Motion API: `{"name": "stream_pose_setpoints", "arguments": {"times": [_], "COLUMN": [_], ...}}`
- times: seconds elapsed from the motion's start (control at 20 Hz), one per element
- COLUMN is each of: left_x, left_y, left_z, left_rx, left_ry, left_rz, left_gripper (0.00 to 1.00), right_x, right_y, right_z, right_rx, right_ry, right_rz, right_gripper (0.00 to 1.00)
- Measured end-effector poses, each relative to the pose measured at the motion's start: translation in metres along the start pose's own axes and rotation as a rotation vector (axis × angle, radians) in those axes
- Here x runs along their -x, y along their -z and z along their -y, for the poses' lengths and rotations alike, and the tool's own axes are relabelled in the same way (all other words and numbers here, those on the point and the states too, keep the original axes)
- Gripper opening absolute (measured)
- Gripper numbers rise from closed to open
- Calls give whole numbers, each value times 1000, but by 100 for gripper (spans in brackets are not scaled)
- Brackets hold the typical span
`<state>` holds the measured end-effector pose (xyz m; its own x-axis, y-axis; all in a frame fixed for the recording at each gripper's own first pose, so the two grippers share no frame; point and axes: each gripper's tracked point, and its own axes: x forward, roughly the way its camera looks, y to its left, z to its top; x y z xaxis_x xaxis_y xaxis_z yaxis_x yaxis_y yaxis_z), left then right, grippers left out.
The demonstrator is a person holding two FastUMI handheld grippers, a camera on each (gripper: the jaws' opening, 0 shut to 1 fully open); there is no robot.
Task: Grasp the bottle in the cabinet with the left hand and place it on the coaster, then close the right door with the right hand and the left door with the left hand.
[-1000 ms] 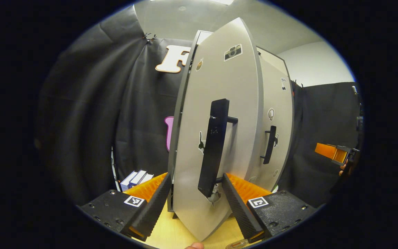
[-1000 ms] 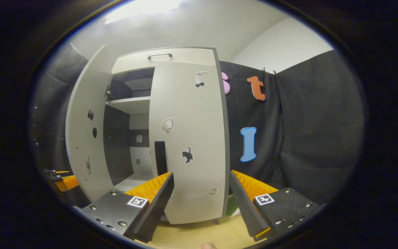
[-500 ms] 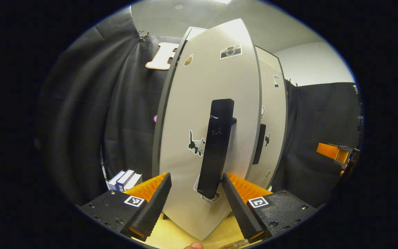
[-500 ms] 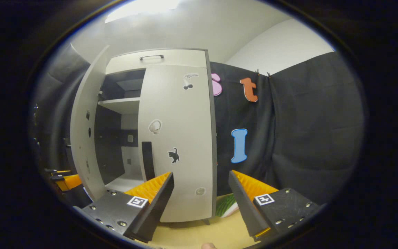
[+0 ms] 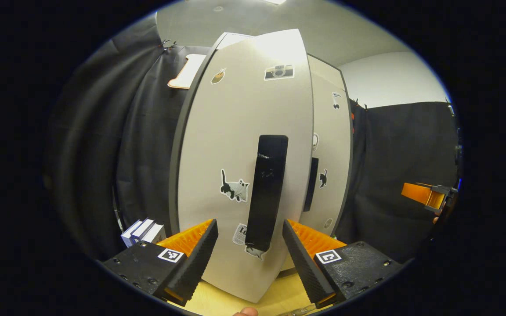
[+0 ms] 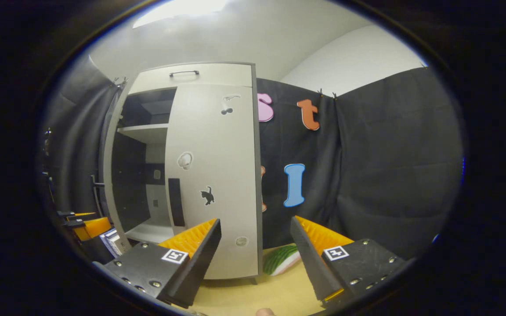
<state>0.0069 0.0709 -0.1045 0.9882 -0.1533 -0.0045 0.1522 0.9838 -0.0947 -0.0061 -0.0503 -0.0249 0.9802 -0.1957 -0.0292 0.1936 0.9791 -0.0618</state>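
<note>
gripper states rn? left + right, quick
Left gripper: open, fingers either side of the left door's black bar handle, not clamped on it.
Right gripper: open, holding nothing, facing the closed grey right door.

Left door (image 5: 240,175) swung further toward cabinet (image 6: 191,74) over the last second, now facing the left gripper view broadly; cat sticker (image 5: 234,189) fully exposed. Black handle (image 5: 266,193) standing between the spread fingers of left gripper (image 5: 249,250), lower end just above them. In the right gripper view, door seen edge-on (image 6: 109,171), interior opening narrower. Watermelon slice (image 6: 279,260) more exposed beside right door (image 6: 218,175).
</note>
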Motion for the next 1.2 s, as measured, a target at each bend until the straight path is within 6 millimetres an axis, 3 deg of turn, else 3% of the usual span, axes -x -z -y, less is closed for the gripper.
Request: {"name": "stream_pose_setpoints", "arguments": {"times": [0.15,0.2,0.7,0.85,1.05,1.2], "left_x": [-4,-5,-13,-16,-23,-32], "left_y": [-1,-1,-5,-11,-19,-38], "left_z": [9,11,17,20,28,44], "left_rx": [-2,-2,-10,-12,-21,-22], "left_ry": [15,17,15,17,11,14], "left_rz": [5,5,4,16,17,16], "left_gripper": [94,94,94,94,94,93], "right_x": [1,1,0,-1,-5,-18], "right_y": [2,2,5,6,5,-12], "right_z": [5,6,5,3,1,2], "right_rx": [0,-1,-1,4,12,17], "right_ry": [5,5,-13,-22,-37,-58], "right_rz": [-1,-2,1,1,0,17], "right_gripper": [92,96,93,97,93,93]}}
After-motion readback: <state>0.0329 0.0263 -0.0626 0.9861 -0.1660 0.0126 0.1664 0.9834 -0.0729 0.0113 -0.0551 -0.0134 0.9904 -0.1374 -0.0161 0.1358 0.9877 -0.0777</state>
